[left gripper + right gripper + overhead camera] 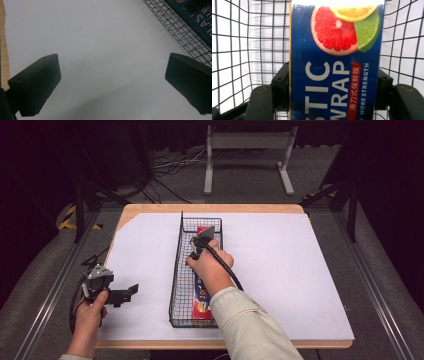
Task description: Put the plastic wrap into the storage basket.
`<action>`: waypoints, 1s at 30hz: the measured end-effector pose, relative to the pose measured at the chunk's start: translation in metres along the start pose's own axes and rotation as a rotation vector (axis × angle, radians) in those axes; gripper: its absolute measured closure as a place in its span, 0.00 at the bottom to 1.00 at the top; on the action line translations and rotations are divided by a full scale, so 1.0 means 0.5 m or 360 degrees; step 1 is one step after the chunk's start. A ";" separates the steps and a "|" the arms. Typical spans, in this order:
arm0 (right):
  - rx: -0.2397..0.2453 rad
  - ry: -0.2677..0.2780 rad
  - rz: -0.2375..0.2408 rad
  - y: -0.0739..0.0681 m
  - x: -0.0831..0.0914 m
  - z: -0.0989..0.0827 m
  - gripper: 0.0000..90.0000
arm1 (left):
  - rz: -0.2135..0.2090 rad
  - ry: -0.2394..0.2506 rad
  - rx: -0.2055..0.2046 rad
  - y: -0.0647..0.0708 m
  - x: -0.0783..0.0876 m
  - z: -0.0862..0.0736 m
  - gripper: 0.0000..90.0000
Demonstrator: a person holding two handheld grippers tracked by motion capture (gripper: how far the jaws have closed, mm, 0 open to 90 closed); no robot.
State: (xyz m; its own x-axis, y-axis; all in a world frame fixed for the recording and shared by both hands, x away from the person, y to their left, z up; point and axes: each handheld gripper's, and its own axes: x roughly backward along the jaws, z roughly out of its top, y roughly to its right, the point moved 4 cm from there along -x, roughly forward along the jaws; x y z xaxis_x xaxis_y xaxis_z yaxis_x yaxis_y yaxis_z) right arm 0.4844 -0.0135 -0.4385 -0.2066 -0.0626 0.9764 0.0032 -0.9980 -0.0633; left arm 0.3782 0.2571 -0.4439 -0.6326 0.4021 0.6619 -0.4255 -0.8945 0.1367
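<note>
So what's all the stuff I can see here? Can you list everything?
Black wire mesh basket: one, black, lengthwise on the white sheet, middle of the table.
Blue and red cardboard plastic wrap box: one, blue with citrus picture, lying inside the basket.
White paper sheet: one, white, covering most of the table.
Light wooden table: one, light wood, under the sheet.
Grey metal stand: one, grey, on the floor beyond the table.
Left gripper: one, black, fingers wide apart over bare sheet.
Right gripper: one, black, a finger either side of the box.
</note>
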 end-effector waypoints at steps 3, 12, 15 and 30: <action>-0.0001 0.0004 -0.0002 -0.002 0.008 0.000 0.38 | 0.0000 -0.0001 -0.0004 0.000 -0.001 0.000 0.01; 0.0042 0.0075 -0.0018 -0.002 0.054 0.007 0.35 | 0.0000 -0.0012 -0.0004 0.001 -0.002 -0.002 0.01; 0.0061 0.0106 -0.0012 -0.001 0.075 0.010 0.35 | 0.0000 -0.0012 0.0000 0.002 -0.004 -0.002 0.01; 0.0163 0.0271 0.0071 0.026 0.143 0.024 0.37 | 0.0001 -0.0028 -0.0023 0.007 -0.014 -0.001 0.01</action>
State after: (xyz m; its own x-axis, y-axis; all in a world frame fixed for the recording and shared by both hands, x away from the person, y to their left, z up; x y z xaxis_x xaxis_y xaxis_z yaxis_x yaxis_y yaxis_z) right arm 0.4816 -0.0313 -0.3670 -0.3666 -0.1127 0.9235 0.1137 -0.9906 -0.0757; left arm 0.3809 0.2514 -0.4483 -0.6215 0.3979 0.6748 -0.4347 -0.8918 0.1255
